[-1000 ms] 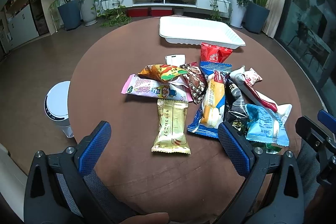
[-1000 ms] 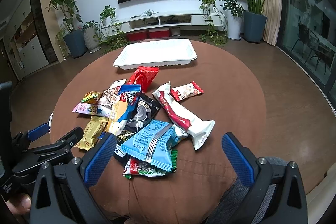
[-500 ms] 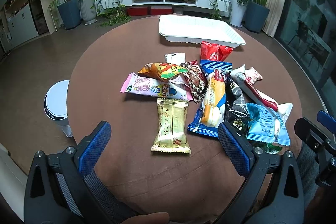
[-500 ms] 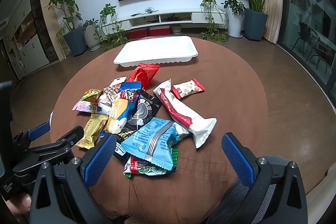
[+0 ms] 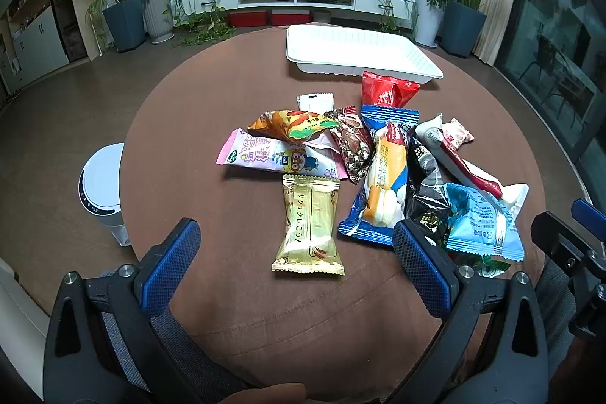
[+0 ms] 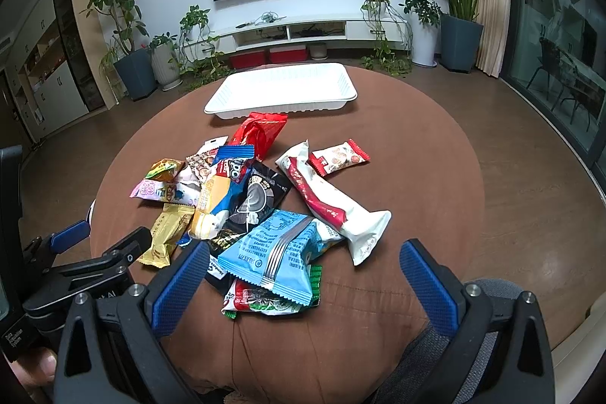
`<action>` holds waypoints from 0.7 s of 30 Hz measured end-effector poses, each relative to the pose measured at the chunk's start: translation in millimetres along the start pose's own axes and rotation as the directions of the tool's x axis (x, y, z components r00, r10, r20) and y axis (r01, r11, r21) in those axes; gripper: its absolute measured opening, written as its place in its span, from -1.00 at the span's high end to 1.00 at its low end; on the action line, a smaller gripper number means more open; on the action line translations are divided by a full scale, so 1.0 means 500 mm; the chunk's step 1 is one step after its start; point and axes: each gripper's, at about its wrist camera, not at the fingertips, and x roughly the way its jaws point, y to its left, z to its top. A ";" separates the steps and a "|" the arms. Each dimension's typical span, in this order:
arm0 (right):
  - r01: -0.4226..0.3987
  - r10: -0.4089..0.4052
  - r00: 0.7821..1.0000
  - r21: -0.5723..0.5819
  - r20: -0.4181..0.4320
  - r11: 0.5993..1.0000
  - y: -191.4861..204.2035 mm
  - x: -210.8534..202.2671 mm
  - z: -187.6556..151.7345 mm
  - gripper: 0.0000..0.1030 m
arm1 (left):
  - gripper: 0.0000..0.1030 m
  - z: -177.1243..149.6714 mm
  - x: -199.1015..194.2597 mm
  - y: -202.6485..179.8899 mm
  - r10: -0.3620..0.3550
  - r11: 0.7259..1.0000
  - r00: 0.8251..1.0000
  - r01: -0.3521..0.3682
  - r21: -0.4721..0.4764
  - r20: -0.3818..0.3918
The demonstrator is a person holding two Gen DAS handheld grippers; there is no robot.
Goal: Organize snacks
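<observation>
1. Snacks [image 5: 382,177] lay heaped in a loose pile at the middle of the round brown table [image 5: 246,294], spilling toward its near right edge, with none yet in the white tray [image 5: 360,53] at the far edge.
2. The left gripper [image 5: 295,264] hung released and empty over the near edge, jaws spread wide, a gold packet [image 5: 308,224] lying flat between and just beyond its blue pads.
3. The right gripper [image 6: 303,275] was likewise spread and empty, a light blue packet [image 6: 278,252] resting on top of a green-and-red one [image 6: 265,301] between its fingers.
4. The wrappers looked light, soft and crinkly, likely slippery film; contents such as wafers or biscuits could probably crush under a hard squeeze.
5. The gold packet, lying apart at the pile's near edge and touching only the pink packet [image 5: 276,158] at its far end, seemed the easiest pick, best pinched across its narrow middle or by a sealed end.
6. The long white-and-red bar [image 6: 333,207] looked stiffer and would probably balance best gripped mid-length.
7. Overlapping packets risked dragging neighbours along when lifted.
</observation>
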 end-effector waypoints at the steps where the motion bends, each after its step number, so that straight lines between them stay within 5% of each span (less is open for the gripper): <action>1: 0.000 0.000 1.000 0.001 -0.001 1.000 0.000 0.000 0.000 -0.99 | -0.99 0.000 0.000 0.000 0.000 1.000 1.000 0.000 0.001 0.000; 21: -0.001 0.001 1.000 0.002 -0.008 1.000 0.000 0.006 -0.006 -0.99 | -0.99 -0.001 0.002 0.000 0.001 1.000 1.000 -0.001 0.001 -0.003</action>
